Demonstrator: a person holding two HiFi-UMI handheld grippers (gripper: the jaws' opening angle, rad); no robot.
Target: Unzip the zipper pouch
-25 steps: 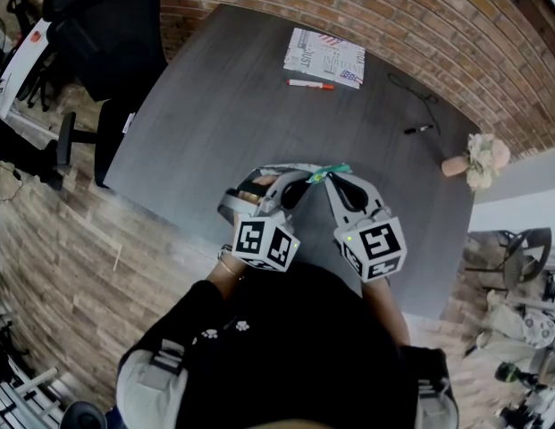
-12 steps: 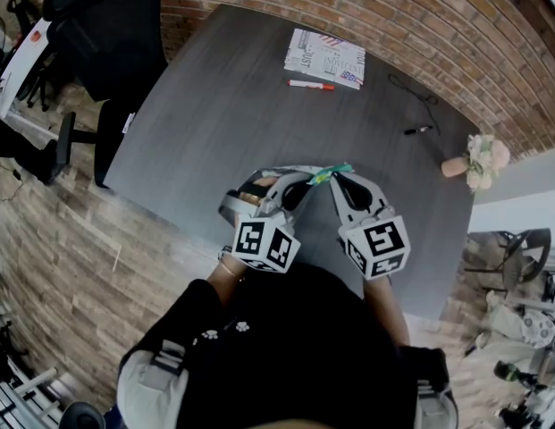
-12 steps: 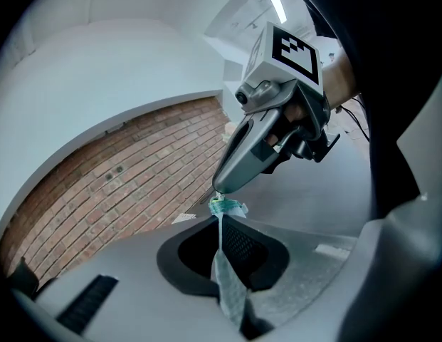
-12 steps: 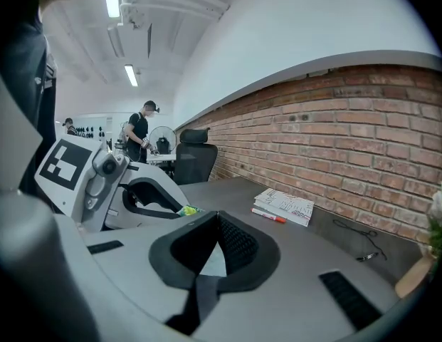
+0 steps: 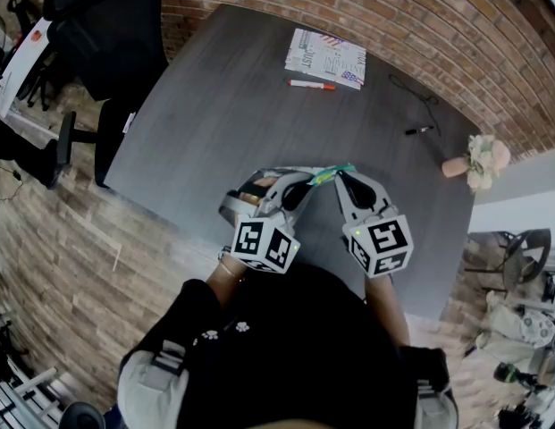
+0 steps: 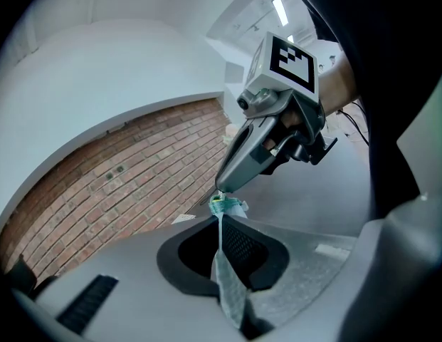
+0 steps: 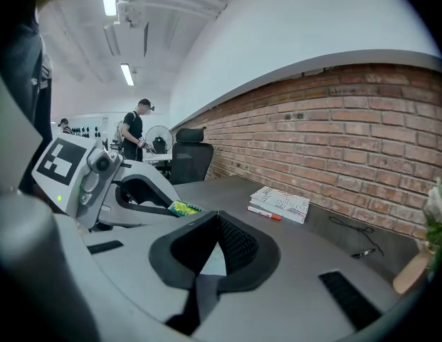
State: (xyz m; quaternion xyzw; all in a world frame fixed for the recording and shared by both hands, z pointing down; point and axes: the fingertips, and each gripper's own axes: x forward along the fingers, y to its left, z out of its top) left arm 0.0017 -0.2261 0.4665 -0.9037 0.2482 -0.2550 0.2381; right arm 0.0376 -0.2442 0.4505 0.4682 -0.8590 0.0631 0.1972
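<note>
Left gripper view, clearer than head view, shows left gripper [image 6: 221, 221] and right gripper [image 6: 219, 190] both clamping the zipper pouch [image 6: 228, 278].

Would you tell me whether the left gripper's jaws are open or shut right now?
Shut: the left gripper view shows the left gripper closed on a thin edge of the zipper pouch, no gap between its jaws.

Marker cube [image 5: 381, 245] of the right claw [image 5: 339, 175] a shade farther right (slight outward swing) than before.
</note>
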